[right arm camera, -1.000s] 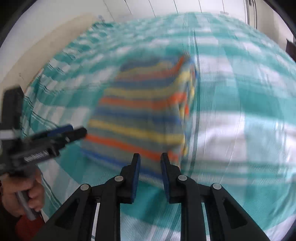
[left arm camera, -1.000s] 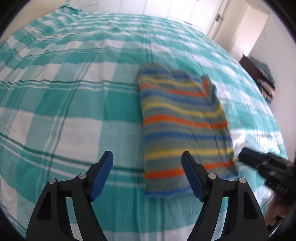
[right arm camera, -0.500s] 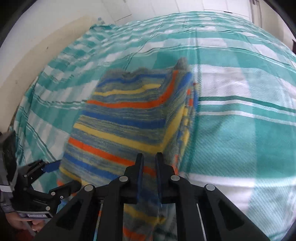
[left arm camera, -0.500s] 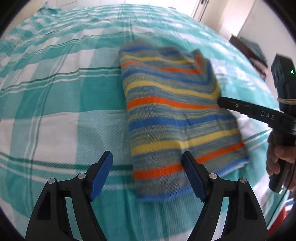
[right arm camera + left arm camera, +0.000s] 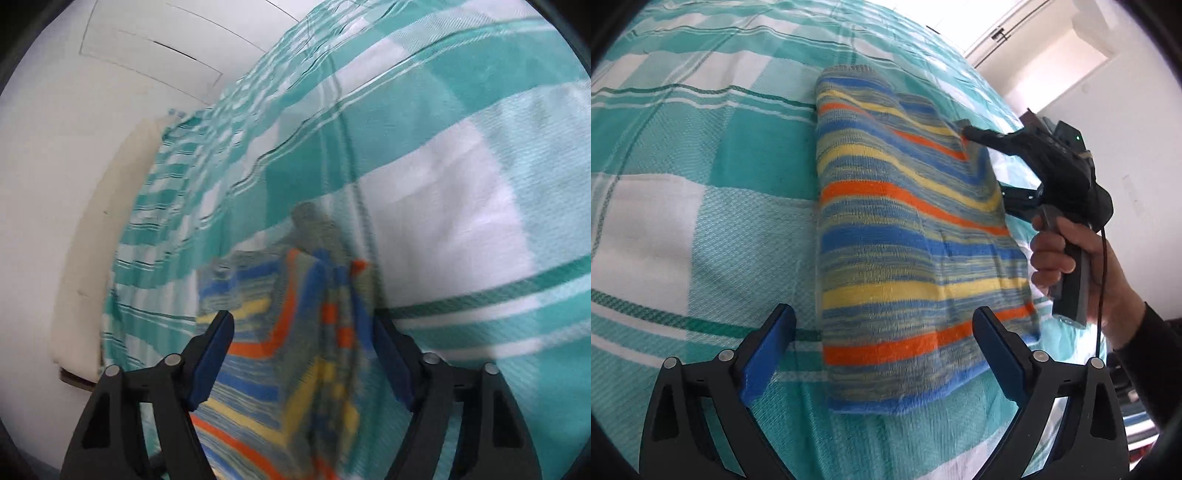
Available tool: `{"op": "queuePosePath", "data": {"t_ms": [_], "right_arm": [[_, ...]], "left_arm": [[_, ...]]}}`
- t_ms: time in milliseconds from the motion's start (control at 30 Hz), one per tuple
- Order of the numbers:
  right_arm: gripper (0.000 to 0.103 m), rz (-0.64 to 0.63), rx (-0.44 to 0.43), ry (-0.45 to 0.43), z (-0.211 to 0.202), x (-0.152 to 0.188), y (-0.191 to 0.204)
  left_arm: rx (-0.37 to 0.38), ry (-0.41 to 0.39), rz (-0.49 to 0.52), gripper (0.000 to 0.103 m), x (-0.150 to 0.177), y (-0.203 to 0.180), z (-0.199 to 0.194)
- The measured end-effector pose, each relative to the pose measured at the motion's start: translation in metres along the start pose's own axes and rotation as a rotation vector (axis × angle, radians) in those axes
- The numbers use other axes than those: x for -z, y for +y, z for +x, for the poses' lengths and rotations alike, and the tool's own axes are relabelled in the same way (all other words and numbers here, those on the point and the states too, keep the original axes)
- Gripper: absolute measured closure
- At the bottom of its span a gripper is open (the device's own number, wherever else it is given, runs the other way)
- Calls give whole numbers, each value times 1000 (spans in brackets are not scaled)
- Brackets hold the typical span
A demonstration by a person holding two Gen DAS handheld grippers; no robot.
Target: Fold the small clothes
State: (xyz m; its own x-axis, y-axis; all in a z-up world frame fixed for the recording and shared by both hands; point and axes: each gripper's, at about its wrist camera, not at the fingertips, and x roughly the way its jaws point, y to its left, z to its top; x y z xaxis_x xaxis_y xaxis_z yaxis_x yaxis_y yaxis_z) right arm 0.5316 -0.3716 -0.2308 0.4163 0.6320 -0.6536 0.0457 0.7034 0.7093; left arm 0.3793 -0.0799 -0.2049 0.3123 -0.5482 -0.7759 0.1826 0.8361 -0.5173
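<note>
A folded striped knit garment (image 5: 905, 236), blue, yellow, orange and grey, lies on the teal and white checked bedspread (image 5: 683, 155). My left gripper (image 5: 882, 354) is open, its fingers either side of the garment's near end, just above it. My right gripper (image 5: 303, 354) is open and straddles the garment's edge (image 5: 306, 332), which rises between the fingers. In the left wrist view the right gripper (image 5: 986, 166) reaches in from the right, one finger over and one under the garment's far right edge.
A white wall (image 5: 74, 147) and a cream headboard or mattress edge (image 5: 92, 258) run along the bed's far side. A doorway and dark furniture (image 5: 1045, 122) stand past the bed on the right.
My right gripper has opened from nearly shut and moved onto the garment's far right edge. My left gripper has come closer to the garment's near end and stays open.
</note>
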Motion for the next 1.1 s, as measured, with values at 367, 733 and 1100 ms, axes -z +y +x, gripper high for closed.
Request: {"op": "queuePosePath", "data": {"t_ms": [367, 733, 1100], "right_arm": [[81, -255, 69, -101, -52, 18, 89], [37, -305, 155, -86, -77, 32, 129], [5, -412, 487, -130, -192, 174, 158]], "left_arm": [[40, -42, 26, 84, -6, -21, -60], [-155, -62, 70, 21, 16, -28, -101], [-569, -278, 315, 5, 102, -76, -181]]}}
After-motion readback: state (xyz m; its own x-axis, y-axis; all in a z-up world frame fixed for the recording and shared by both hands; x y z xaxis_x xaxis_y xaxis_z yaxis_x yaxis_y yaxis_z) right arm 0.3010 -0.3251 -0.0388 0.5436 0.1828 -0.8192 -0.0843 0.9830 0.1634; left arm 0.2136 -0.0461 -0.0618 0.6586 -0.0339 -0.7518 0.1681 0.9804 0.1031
